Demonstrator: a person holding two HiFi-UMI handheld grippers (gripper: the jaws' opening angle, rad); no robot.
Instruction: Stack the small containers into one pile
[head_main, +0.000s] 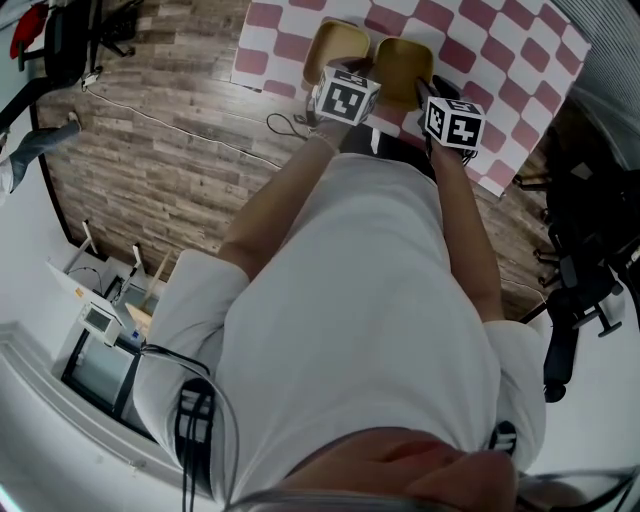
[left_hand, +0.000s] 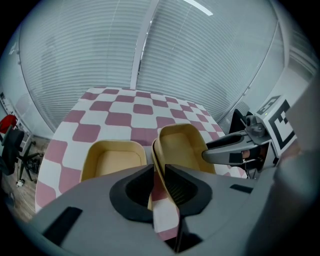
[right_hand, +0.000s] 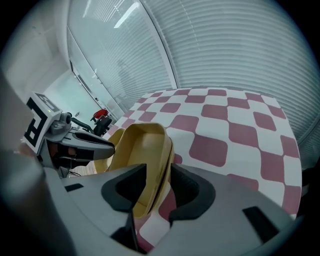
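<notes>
Holding one container (left_hand: 182, 147), left claw (left_hand: 159, 169) faces right claw (right_hand: 158, 167).

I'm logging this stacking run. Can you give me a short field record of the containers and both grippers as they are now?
containers: two, yellow; left container and right container side by side, not stacked
surface: checkered cloth, pink and white
left gripper: jaws closed on the right container's left wall
right gripper: jaws closed on the same container's opposite wall
pile: not yet begun
</notes>
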